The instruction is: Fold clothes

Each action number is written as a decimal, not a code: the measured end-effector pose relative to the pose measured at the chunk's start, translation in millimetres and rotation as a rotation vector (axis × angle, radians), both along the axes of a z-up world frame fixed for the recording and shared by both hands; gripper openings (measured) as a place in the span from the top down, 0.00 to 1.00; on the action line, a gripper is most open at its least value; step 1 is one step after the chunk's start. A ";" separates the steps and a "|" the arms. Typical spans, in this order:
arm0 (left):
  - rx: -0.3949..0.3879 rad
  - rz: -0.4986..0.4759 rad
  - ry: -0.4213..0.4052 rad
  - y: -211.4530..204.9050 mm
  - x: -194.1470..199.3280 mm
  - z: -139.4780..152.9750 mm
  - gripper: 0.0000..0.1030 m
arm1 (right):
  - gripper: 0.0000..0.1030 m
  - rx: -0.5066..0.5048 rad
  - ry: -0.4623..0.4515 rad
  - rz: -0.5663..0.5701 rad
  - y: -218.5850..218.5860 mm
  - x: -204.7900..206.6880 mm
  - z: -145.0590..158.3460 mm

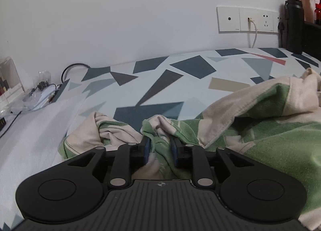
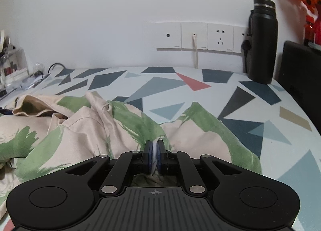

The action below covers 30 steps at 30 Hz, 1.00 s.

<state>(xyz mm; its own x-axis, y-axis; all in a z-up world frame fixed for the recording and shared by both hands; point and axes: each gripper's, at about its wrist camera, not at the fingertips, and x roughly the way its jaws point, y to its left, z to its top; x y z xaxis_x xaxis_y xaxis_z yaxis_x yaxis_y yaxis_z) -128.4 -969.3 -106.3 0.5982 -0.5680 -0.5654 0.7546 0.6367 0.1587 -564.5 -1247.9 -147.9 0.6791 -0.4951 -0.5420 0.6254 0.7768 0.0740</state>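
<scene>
While both tongs hold shirt (image 2: 84, 130): right tongs (image 2: 154, 150) clamped tight on hem; left tongs (image 1: 160, 148) pinching bunched fold, wider; cloth slack between, spread sideways.

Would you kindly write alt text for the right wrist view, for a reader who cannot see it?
The right gripper pinches a fold of a cream and green garment lying crumpled on a geometric-patterned table. Behind, a black bottle stands by wall sockets.

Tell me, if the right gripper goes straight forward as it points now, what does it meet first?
Probably the garment that the right gripper already pinches; beyond it lie bare patterned sheet and then the wall.
</scene>
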 end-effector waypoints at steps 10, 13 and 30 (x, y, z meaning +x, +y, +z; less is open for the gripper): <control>0.020 0.032 -0.020 2.8 -10.7 -0.9 0.77 | 0.93 0.077 -0.062 0.027 -9.8 -10.1 -3.3; 0.016 0.033 -0.015 3.7 -10.3 -0.4 0.77 | 0.94 0.088 -0.072 0.023 -11.1 -12.4 -4.6; -0.239 -0.247 0.118 68.9 15.4 66.5 0.62 | 0.32 0.031 -0.125 -0.124 13.6 -8.6 111.3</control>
